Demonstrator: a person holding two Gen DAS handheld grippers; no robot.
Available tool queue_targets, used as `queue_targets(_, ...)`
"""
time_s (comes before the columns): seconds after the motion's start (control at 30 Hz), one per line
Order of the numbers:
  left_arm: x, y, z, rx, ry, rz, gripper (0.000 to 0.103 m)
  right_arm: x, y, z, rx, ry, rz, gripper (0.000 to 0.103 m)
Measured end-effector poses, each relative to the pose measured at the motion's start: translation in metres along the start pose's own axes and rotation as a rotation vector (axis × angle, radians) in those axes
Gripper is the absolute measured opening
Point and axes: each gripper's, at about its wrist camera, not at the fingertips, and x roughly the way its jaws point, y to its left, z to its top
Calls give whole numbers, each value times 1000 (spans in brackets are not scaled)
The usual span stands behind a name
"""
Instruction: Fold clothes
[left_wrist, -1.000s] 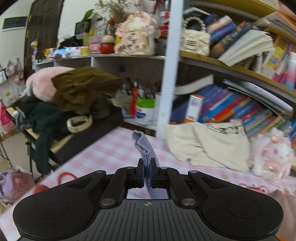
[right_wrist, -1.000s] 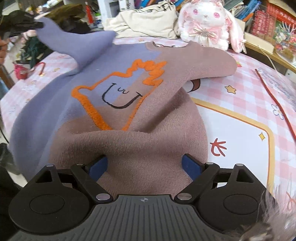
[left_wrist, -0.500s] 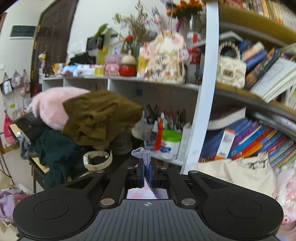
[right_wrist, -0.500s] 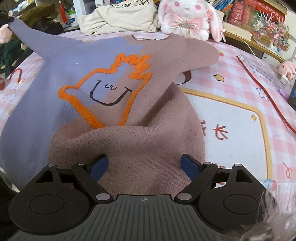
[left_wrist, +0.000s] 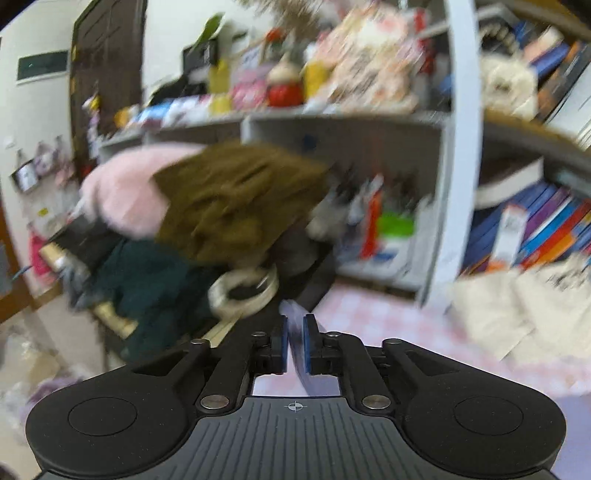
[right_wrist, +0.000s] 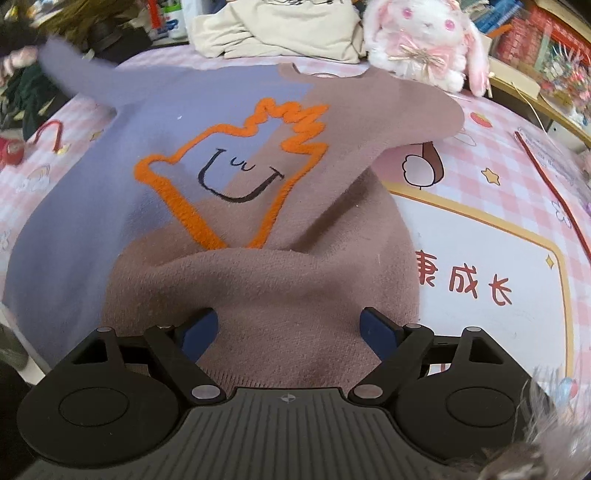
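Note:
A lavender and mauve sweater (right_wrist: 240, 166) with an orange-outlined smiling face lies spread on the pink checked tablecloth (right_wrist: 480, 155). Its mauve sleeve (right_wrist: 258, 269) is folded across the lower body. My right gripper (right_wrist: 288, 319) hovers open over the mauve hem, its pads apart and off the cloth. The lavender sleeve (right_wrist: 81, 77) stretches up toward the far left. Its cuff (left_wrist: 295, 314) sits between the pads of my left gripper (left_wrist: 295, 332), whose jaws are opening and stand slightly apart around it.
A white plush rabbit (right_wrist: 424, 40) and a cream garment (right_wrist: 277, 26) lie at the table's back edge. Left of the table is a pile of brown, pink and dark clothes (left_wrist: 229, 199). Bookshelves (left_wrist: 535, 221) stand behind. A red cord (right_wrist: 546, 184) runs along the right.
The left gripper swung left toward the clothes pile with the lavender cuff, and its pads have parted a little. The right gripper slid slightly over the sweater and stays open.

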Motion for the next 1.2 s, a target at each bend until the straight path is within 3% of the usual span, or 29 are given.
queue_targets(0.03, 2, 4, -5, 5, 29, 20, 34, 0, -1, 1, 8, -2, 1, 85)
queue_targets(0.07, -1, 6, -13, 27, 46, 31, 56, 0, -1, 1, 16, -5, 1, 85)
queue_targets(0.1, -6, 7, -18, 46, 38, 35, 65, -2, -1, 0, 26, -8, -1, 85)
queue_targets(0.17, -23, 4, -31, 89, 4, 19, 70, -4, -3, 0, 48, -15, 1, 85)
queue_targets(0.27, -49, -14, -50, 142, -2, -72, 70, -10, -11, 2, 101, -45, 1, 85)
queue_targets(0.47, -89, -74, -92, 186, 41, -354, 70, -21, -44, 12, 275, -146, -3, 84)
queue_targets(0.53, -98, -96, -104, 231, 55, -434, 70, -20, -58, 19, 344, -167, 1, 80)
queue_targets(0.63, -103, -115, -118, 250, 85, -497, 70, -14, -73, 31, 430, -184, 30, 76)
queue_targets(0.77, -106, -134, -133, 242, 135, -570, 70, 2, -77, 55, 488, -207, 145, 72)
queue_targets(0.83, -104, -138, -143, 261, 160, -556, 70, 13, -74, 67, 500, -196, 153, 71)
queue_targets(0.9, -101, -140, -152, 272, 192, -544, 70, 26, -73, 77, 534, -168, 150, 61)
queue_targets(0.93, -101, -141, -155, 286, 203, -540, 70, 32, -73, 79, 555, -156, 152, 46)
queue_targets(0.97, -100, -142, -158, 302, 214, -537, 70, 37, -74, 81, 575, -144, 154, 21)
queue_targets(1.0, -100, -143, -161, 318, 225, -534, 70, 41, -73, 82, 583, -137, 167, 13)
queue_targets(1.07, -99, -145, -166, 349, 246, -528, 70, 37, -60, 86, 513, -172, 176, 11)
queue_targets(1.13, -99, -146, -170, 367, 258, -526, 70, 21, -33, 90, 347, -247, 125, 10)
queue_targets(1.2, -97, -146, -170, 367, 258, -527, 70, 3, 6, 91, 138, -325, 134, 10)
